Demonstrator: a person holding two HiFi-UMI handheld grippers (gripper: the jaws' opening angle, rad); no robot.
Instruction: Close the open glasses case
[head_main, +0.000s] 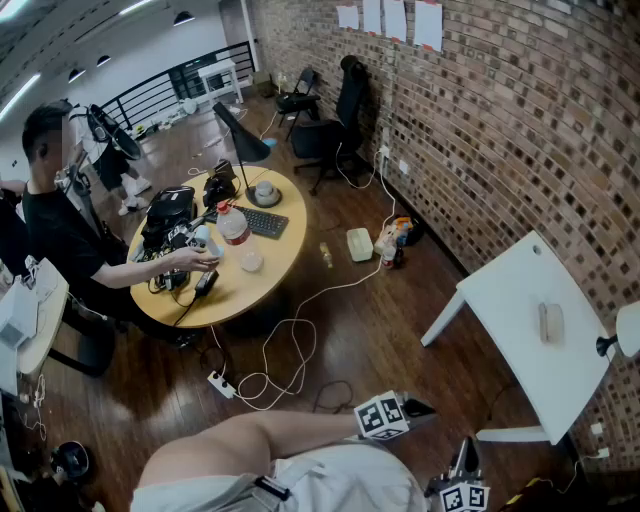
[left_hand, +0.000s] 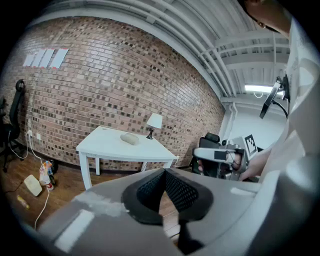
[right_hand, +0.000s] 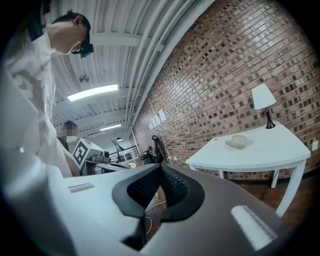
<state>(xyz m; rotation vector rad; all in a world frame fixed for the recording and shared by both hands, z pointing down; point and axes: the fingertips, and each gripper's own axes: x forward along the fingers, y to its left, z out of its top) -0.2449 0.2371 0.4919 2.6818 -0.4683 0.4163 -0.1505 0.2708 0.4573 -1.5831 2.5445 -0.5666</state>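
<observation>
A white rectangular table (head_main: 510, 300) stands at the right against a red brick wall (head_main: 500, 120), and a pale oblong glasses case (head_main: 550, 322) lies on its top, near a white lamp shade (head_main: 628, 330) at the picture's edge. At the bottom, the left gripper (head_main: 418, 408) with its marker cube points right, and the right gripper (head_main: 466, 458) sits just below and to its right. Farther off, a person in a black shirt (head_main: 60, 235) sits at a round wooden table (head_main: 270, 285) crowded with gear, and a white power strip (head_main: 222, 384) with a looping cable lies on the dark wood floor (head_main: 390, 330)
</observation>
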